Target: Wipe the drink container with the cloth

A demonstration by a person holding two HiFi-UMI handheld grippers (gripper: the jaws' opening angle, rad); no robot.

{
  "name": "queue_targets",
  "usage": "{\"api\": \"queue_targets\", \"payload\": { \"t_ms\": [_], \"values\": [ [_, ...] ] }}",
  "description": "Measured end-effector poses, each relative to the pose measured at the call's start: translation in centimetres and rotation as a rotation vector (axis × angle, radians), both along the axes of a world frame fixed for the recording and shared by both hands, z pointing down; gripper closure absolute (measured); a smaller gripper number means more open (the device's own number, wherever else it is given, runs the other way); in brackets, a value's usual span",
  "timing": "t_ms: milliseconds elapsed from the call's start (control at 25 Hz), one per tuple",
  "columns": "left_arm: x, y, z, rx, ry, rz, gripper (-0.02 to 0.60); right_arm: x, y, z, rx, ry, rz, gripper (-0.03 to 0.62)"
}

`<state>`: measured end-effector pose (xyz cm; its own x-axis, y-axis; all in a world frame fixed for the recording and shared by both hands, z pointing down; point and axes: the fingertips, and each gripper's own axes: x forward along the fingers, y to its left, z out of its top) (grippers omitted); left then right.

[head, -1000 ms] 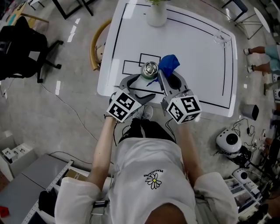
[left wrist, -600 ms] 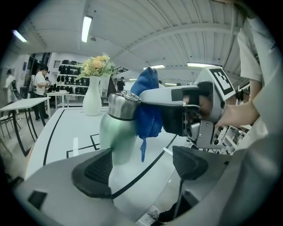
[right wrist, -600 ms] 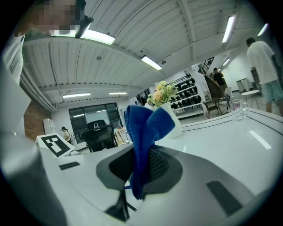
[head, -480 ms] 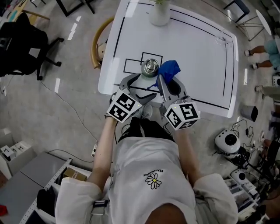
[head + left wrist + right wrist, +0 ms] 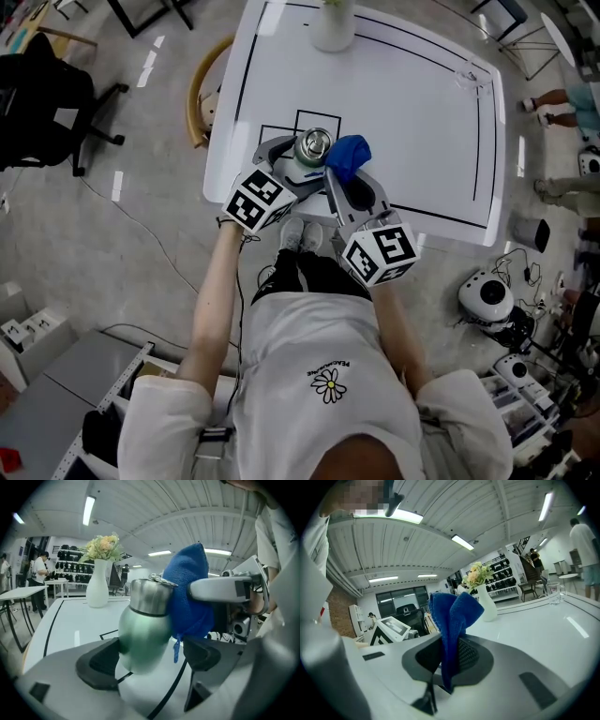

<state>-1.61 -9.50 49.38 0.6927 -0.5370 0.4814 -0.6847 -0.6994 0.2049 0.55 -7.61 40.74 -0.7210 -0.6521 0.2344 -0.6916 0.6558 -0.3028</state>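
Both claws loaded. Your L gripper pinches bottle, upper-mid of head view, over table edge. Your R gripper clamps cloth; cloth touches bottle's right side, near cap.

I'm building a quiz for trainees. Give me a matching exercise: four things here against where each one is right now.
1. green metal flask
2. blue cloth
3. white vase of flowers
4. clear glass

A. far right corner of the white table
B. pinched in the right tool
C. middle of the far table edge
D. between the jaws of the left tool

Pairs: 1-D, 2-B, 3-C, 4-A
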Motion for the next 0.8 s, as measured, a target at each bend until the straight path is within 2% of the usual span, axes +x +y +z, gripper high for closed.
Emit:
{"api": "queue_targets", "payload": {
  "t_ms": [280, 640, 800],
  "values": [
    [-0.3, 2.2, 0.2, -0.019, -0.06, -0.013, 0.167, 0.4, -2.1, 0.2, 0.025, 0.026, 0.022, 0.551],
    [1.6, 5.9, -0.1, -0.048, -0.031, 0.021, 0.168, -0.1, -2.1, 0.1, 0.018, 0.013, 0.04, 0.551],
    [2.3, 6.3, -0.6, -0.014, -0.04, 0.068, 0.169, -0.4, -1.5, 0.2, 0.019, 0.02, 0.036, 0.551]
  ]
}}
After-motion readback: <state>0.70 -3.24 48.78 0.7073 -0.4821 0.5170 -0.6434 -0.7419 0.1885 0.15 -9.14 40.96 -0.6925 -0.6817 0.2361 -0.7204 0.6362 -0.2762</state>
